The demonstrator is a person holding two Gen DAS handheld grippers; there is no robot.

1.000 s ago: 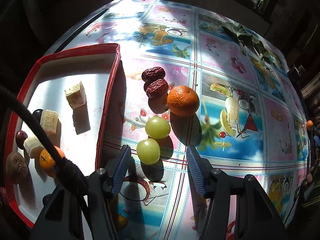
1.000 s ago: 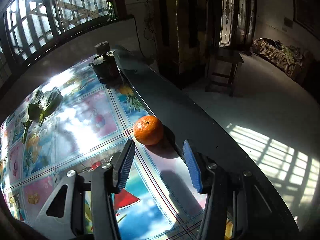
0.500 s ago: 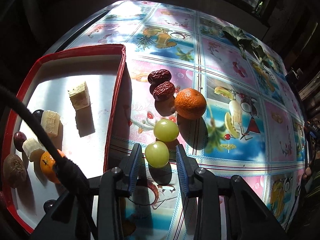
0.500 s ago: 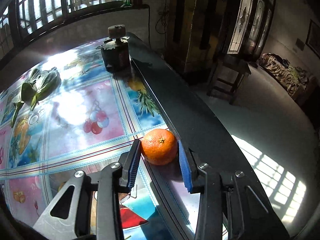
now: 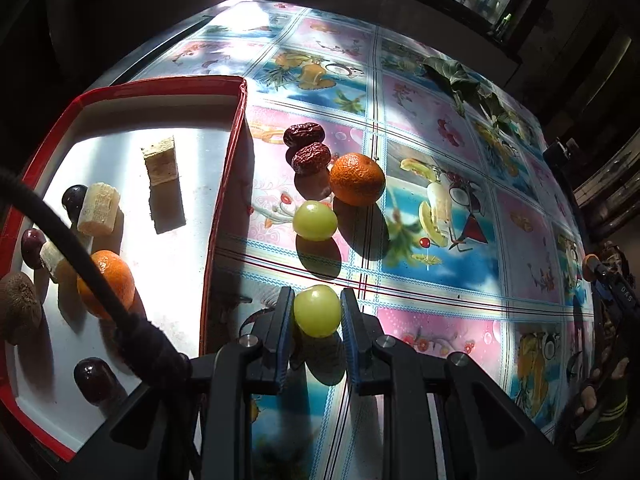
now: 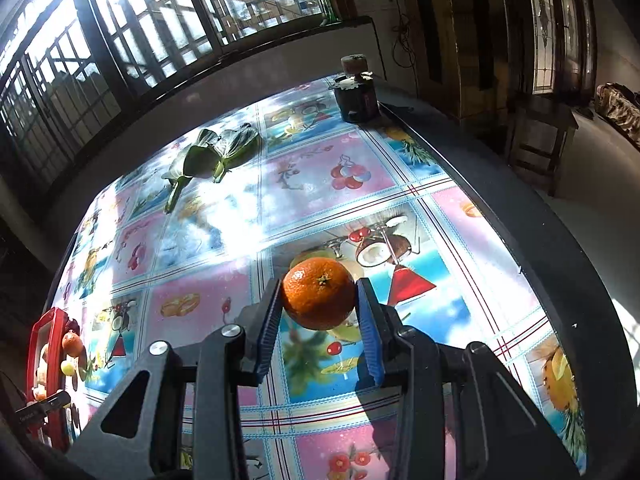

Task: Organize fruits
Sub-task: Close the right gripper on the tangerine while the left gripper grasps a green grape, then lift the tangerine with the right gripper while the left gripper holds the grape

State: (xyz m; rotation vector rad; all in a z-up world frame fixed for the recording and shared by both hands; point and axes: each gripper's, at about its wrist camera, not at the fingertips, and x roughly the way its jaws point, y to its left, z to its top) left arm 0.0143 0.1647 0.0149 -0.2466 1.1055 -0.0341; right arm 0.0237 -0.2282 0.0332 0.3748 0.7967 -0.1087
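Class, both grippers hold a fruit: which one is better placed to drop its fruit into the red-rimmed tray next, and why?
Left. The left gripper, shut on a round green grape, sits right beside the red-rimmed white tray. The right gripper, shut on a round orange tangerine, sees the tray far off.

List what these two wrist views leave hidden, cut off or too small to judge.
- Left wrist view: a black cable crosses the red tray, covering part of the orange in it.
- Left wrist view: the tray's near corner is hidden behind the left gripper.
- Right wrist view: the tray is cut by the left edge; its fruits are too small to identify.
- Right wrist view: the right gripper hides the held orange's underside.
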